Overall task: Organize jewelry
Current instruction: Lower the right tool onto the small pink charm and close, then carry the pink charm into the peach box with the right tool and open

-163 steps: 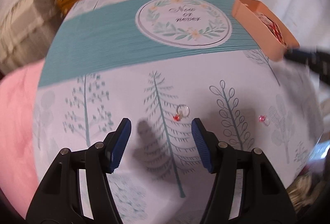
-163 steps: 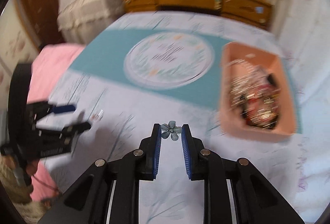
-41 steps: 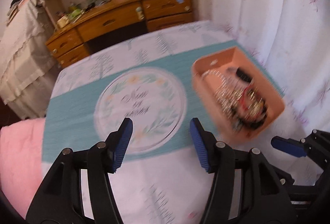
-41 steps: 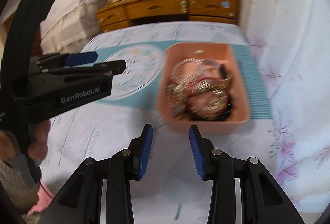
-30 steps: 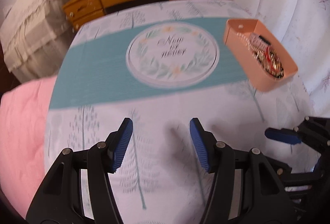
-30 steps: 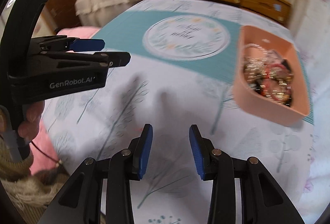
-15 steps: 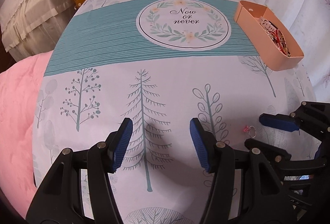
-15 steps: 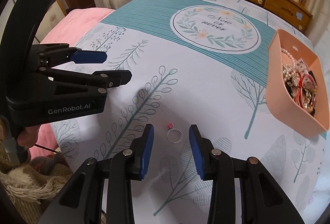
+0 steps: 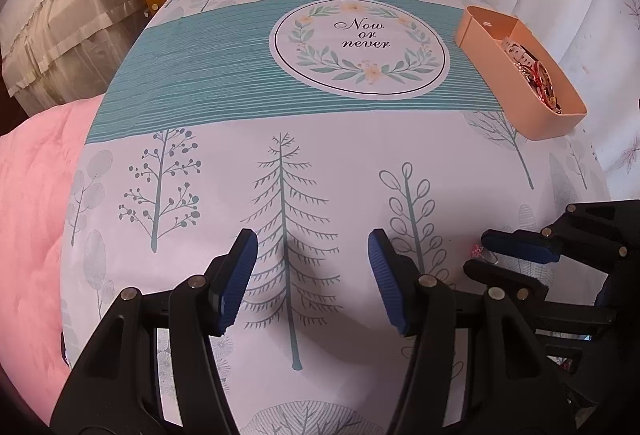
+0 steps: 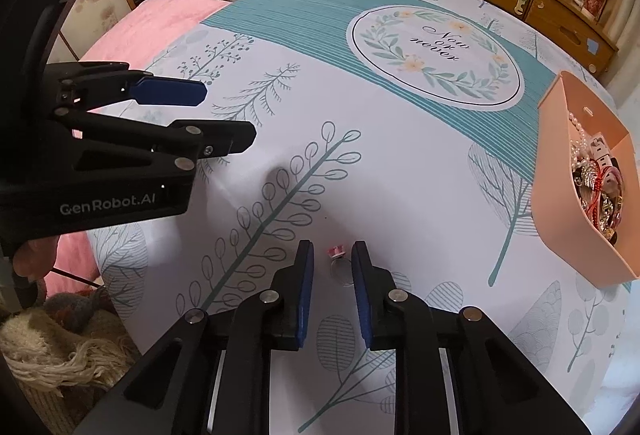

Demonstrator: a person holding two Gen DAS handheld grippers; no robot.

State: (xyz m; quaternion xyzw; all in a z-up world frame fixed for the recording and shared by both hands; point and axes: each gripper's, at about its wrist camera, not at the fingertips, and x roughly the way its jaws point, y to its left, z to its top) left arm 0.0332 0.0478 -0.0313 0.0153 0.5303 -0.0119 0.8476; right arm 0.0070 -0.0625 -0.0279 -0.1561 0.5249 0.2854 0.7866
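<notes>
The right gripper point(image 10: 333, 261) has come down over a small silver ring point(image 10: 340, 270) with a pink stone, which lies on the tree-print bedspread point(image 9: 320, 163); a moment ago its jaws were wider and the ring lay just ahead of them. Now the jaws are closing with the ring between them, though the pads do not yet look pressed on it (a gap shows on the left side). This looks like the start of a pickup. The left gripper point(image 9: 312, 277) hangs open and empty over the cloth nearby. Counted: one loose ring, two grippers, and one peach tray point(image 9: 494, 43) at the far right, well apart, heaped with jewelry too tangled to count.
</notes>
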